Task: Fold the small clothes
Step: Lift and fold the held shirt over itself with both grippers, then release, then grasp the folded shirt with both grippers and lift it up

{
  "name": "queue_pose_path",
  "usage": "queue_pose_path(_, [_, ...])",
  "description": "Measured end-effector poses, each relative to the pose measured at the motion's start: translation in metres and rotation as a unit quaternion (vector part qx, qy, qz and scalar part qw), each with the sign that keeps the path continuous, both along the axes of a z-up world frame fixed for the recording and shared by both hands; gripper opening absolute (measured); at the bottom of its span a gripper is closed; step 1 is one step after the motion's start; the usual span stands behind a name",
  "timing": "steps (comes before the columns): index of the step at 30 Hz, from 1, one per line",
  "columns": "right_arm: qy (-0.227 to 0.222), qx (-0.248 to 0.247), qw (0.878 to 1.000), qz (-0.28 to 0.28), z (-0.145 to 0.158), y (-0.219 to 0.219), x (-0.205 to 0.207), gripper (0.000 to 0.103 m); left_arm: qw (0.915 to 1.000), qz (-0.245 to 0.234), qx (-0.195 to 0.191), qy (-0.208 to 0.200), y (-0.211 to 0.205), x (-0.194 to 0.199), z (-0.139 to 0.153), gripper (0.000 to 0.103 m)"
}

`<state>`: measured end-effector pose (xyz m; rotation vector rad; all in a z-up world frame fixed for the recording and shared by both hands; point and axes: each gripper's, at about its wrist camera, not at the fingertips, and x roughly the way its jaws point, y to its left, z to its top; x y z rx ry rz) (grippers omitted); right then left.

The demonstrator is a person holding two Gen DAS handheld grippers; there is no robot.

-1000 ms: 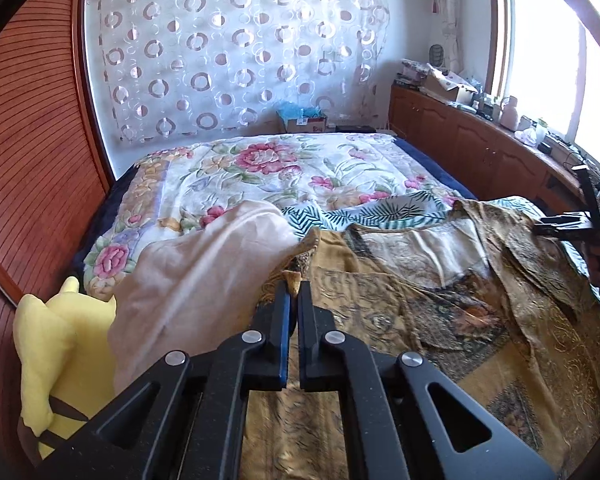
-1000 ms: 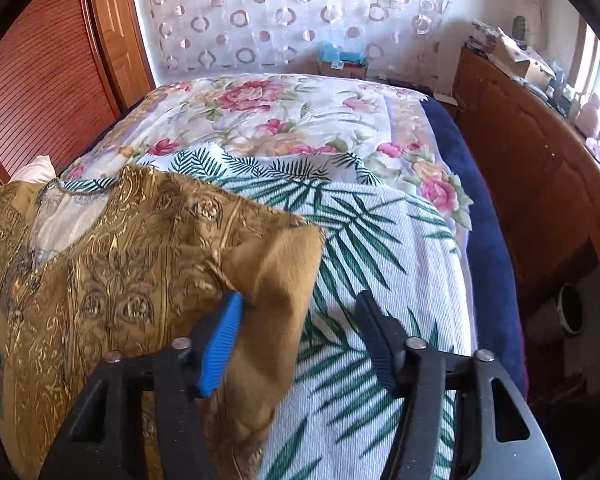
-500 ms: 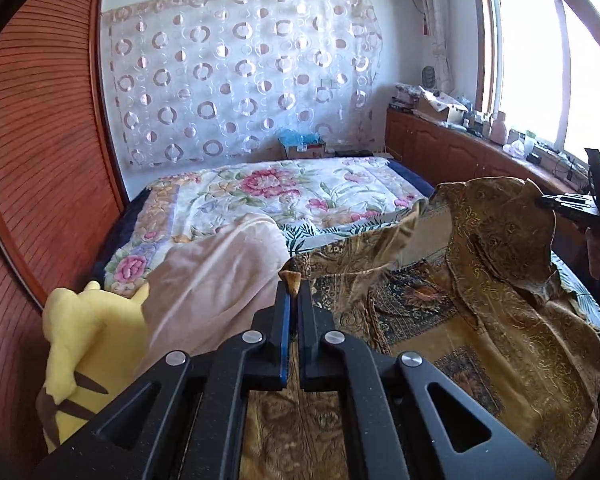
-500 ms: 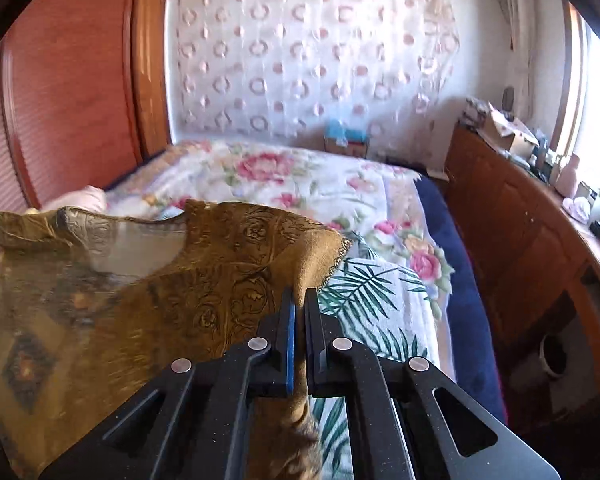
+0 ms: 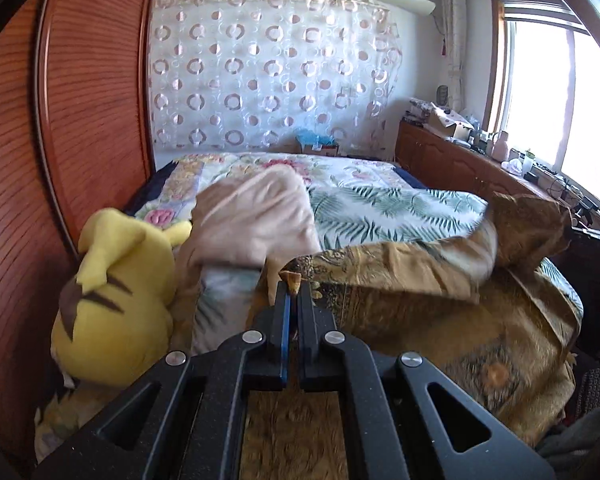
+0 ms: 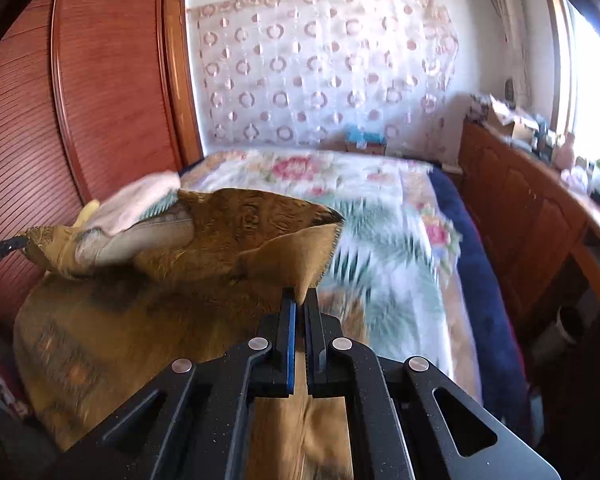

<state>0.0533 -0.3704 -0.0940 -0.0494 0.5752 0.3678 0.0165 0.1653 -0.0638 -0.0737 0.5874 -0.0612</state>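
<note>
Both-handed lift: left hand-held gripper (image 5: 293, 296) and right hand-held gripper (image 6: 300, 300) each clamp a corner of the gold garment (image 6: 236, 232) above the bed (image 6: 380, 184). Thin corner pinches may slip; the trailing cloth may snag the yellow plush toy (image 5: 116, 304).

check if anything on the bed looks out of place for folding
A yellow plush toy with brown stripes lies tipped over at the bed's left edge, against a crumpled pale pink cloth. Both crowd the gold patterned garment being folded.
</note>
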Motion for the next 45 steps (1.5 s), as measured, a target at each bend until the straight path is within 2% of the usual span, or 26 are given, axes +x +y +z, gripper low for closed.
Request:
queue_pose_path(3, [0.026,-0.010,1.000,-0.006,-0.013,-0.012,-0.019,0.003,0.9999,0.006,-0.005,0.011,0.006,-0.013,-0.005,0.003])
queue_pose_path(5, [0.043,-0.035,0.998,-0.011,-0.021,-0.015,-0.031,0.003,0.9999,0.007,-0.008,0.013,0.009,-0.021,-0.004,0.003])
queue_pose_path(7, [0.061,-0.053,0.997,-0.009,-0.027,-0.019,-0.040,0.003,0.9998,0.005,-0.001,0.019,0.009,-0.028,-0.004,0.003])
queue_pose_path(11, [0.093,-0.055,0.994,-0.001,-0.023,-0.020,-0.041,0.003,0.9994,-0.004,0.021,0.029,0.002,-0.034,-0.002,0.004])
queue_pose_path(16, [0.087,-0.081,0.993,-0.008,-0.011,-0.023,-0.036,0.003,0.9993,-0.005,0.026,0.027,0.001,-0.035,0.001,0.004])
queue_pose_path(18, [0.080,-0.079,0.994,-0.016,-0.006,-0.025,-0.049,0.003,0.9993,-0.006,0.032,0.017,-0.001,-0.034,0.005,0.004])
queue_pose_path(19, [0.076,-0.079,0.994,-0.019,-0.002,-0.027,-0.051,0.008,0.9992,-0.006,0.036,0.014,-0.001,-0.033,0.006,0.004])
queue_pose_path(20, [0.071,-0.082,0.994,-0.033,-0.002,-0.028,-0.056,0.016,0.9992,-0.009,0.036,0.014,-0.002,-0.031,0.008,0.006])
queue_pose_path(22, [0.068,-0.089,0.992,-0.055,-0.006,-0.032,-0.054,0.021,0.9993,-0.009,0.035,0.012,-0.001,-0.023,0.012,0.018])
queue_pose_path(23, [0.068,-0.087,0.992,-0.058,-0.007,-0.033,-0.053,0.022,0.9993,-0.008,0.034,0.010,-0.001,-0.019,0.015,0.033])
queue_pose_path(24, [0.066,-0.086,0.992,-0.062,-0.008,-0.035,-0.050,0.023,0.9995,-0.013,0.029,0.005,0.000,-0.014,0.018,0.044])
queue_pose_path(27, [0.054,-0.083,0.992,-0.077,-0.010,-0.038,-0.039,0.037,0.9991,-0.013,0.038,0.012,-0.003,0.006,0.020,0.055])
queue_pose_path(28, [0.051,-0.077,0.993,-0.075,-0.012,-0.035,-0.033,0.041,0.9990,-0.014,0.041,0.014,-0.005,0.012,0.019,0.057])
queue_pose_path(33, [0.048,-0.049,0.996,-0.057,-0.024,-0.021,0.003,0.044,0.9976,-0.020,0.059,0.031,-0.013,0.047,0.012,0.058])
queue_pose_path(37, [0.065,-0.025,0.997,-0.022,-0.036,-0.013,0.030,0.058,0.9962,-0.018,0.063,0.058,-0.006,0.074,-0.004,0.058])
queue_pose_path(43, [0.108,-0.054,0.993,-0.013,-0.068,-0.012,0.058,0.058,0.9903,-0.004,0.060,0.125,0.011,0.098,-0.041,0.058])
queue_pose_path(45, [0.119,-0.063,0.991,-0.018,-0.072,-0.012,0.065,0.058,0.9875,-0.009,0.046,0.150,0.014,0.099,-0.053,0.058])
